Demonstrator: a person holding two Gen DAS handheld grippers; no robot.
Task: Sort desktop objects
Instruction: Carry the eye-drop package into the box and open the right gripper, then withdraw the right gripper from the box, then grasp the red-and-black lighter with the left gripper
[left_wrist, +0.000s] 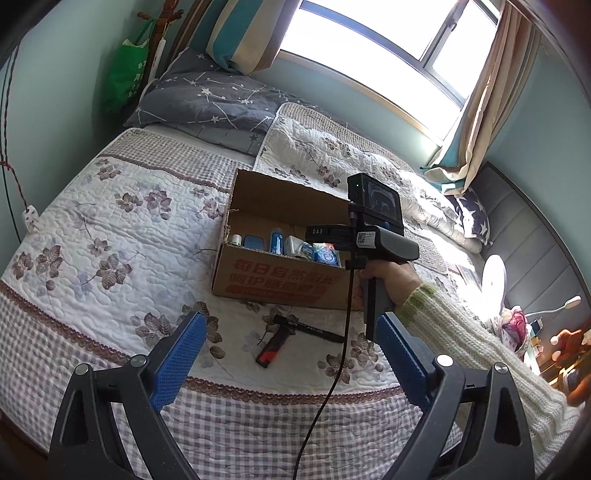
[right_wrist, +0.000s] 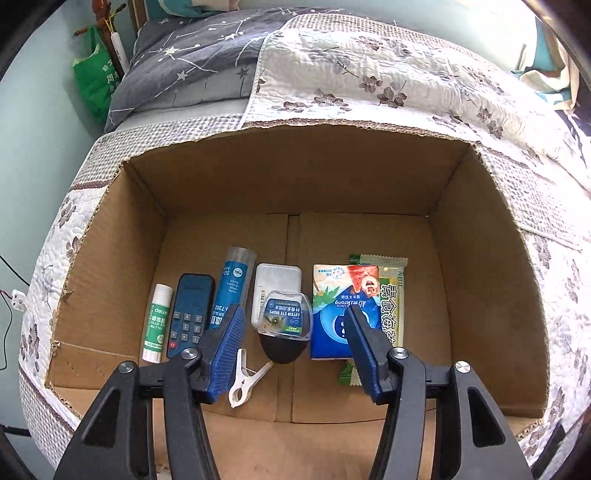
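A brown corrugated cardboard box (right_wrist: 110, 236) with torn, ragged top edges sits open on the bed (left_wrist: 110, 229), red printing across its near outer wall. Along the near part of its floor runs a row of small things: a white and green glue stick (right_wrist: 157, 322), a dark blue remote (right_wrist: 190, 314) with rows of little buttons, a blue liquid glue tube (right_wrist: 231, 286) with a clear cap, a flat white plastic case (right_wrist: 277, 282), a clear-shelled eye drops pack (right_wrist: 284, 315) lying over something dark and rounded, a glossy blue tissue pack (right_wrist: 334, 299) and a green-edged snack packet (right_wrist: 394, 291). A white plastic clip (right_wrist: 245, 380) lies nearer the front wall.

The right gripper (right_wrist: 295, 350) hangs over the box with its ribbed blue fingers (right_wrist: 229, 350) spread wide, holding nothing; the eye drops pack shows between them. The far half of the box floor is bare cardboard.

The left gripper (left_wrist: 291, 354) hovers above the bed's near edge, its fingers (left_wrist: 181, 358) also spread and empty. On the quilt in front of the box lie a black pen (left_wrist: 314, 330) and a red and black lighter (left_wrist: 271, 347), touching or nearly so.

The quilt is white, stitched and puffy, printed with grey-purple leaves and bordered in checked cloth. A star-patterned grey pillow (left_wrist: 207, 99) sits at the head, under a bright window (left_wrist: 373, 51) with tan curtains (left_wrist: 491, 96). A green bag (left_wrist: 127, 74) hangs by the pale blue wall.
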